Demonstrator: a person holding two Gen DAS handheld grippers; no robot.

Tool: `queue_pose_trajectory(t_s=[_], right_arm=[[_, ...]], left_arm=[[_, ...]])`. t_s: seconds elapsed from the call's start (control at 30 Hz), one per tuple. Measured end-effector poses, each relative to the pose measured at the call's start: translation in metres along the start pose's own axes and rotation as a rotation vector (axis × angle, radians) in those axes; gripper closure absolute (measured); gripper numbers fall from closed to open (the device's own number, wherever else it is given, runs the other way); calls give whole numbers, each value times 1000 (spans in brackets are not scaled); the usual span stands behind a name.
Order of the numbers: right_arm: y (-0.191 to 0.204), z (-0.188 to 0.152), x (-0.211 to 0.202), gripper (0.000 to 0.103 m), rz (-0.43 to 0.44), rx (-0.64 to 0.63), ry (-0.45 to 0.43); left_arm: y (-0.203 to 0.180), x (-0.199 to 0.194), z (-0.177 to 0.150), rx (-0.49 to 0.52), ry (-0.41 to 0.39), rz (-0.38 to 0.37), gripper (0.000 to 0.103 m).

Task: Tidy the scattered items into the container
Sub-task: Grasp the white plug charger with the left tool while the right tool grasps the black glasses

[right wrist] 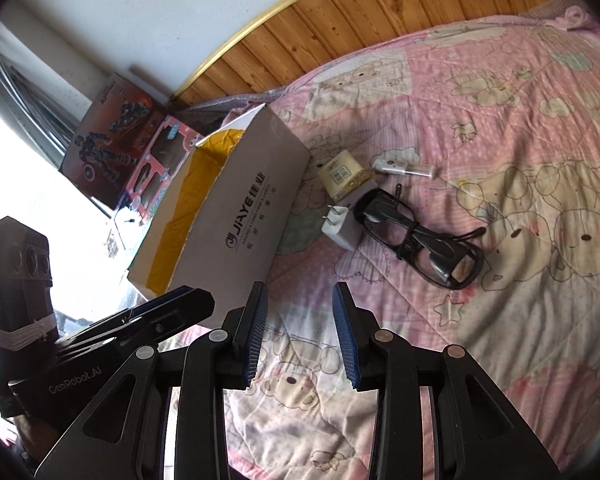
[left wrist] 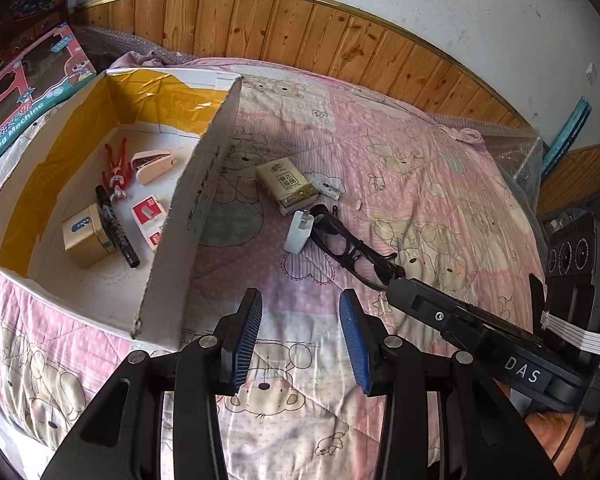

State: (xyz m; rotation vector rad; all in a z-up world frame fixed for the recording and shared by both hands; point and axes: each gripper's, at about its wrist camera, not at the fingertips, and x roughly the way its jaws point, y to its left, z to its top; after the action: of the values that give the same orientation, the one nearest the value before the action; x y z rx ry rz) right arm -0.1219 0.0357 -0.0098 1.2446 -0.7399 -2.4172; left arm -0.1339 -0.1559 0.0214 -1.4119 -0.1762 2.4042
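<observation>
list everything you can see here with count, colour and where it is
cardboard box: 1, white, yellow-lined, on quilt
stapler: 1, pink, in box
red figure: 1, in box
marker: 1, black, in box
gold tin: 1, in box
red-white packets: 2, in box
tissue pack: 1, beige, on quilt beside box
charger plug: 1, white, touching glasses
glasses: 1, black, folded, on quilt
small white item: 1, behind tissue pack
toy boxes: 2, behind box
quilt: 1, pink
left gripper: open, empty
right gripper: open, empty
</observation>
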Motion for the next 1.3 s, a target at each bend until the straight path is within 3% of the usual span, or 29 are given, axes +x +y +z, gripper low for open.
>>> queue_pose_trajectory(t_s=[0.33,0.57,1.0,1.2,1.23,1.27,1.3], right_arm=[[-41,11,-5,66,-114,-18,-9],[-46,34,20,66,-165,-150,44],[-43,49,87,58,-212,-506,233],[-61,51,108,59,-191,-447,277],[-65,52,109,64,-172,-411,281],[-69,54,108,78,-137,-374,283],[-72,54,107,80,-108,-341,279]], left_arm=[[-6,70,18,-9,75,-33,52],[-5,113,35,3,100,1,52],[6,160,51,9,115,0,52],[3,173,51,31,114,-11,54],[1,173,52,44,111,-11,61],[0,173,52,48,111,-21,64],[0,173,53,46,111,-32,70]])
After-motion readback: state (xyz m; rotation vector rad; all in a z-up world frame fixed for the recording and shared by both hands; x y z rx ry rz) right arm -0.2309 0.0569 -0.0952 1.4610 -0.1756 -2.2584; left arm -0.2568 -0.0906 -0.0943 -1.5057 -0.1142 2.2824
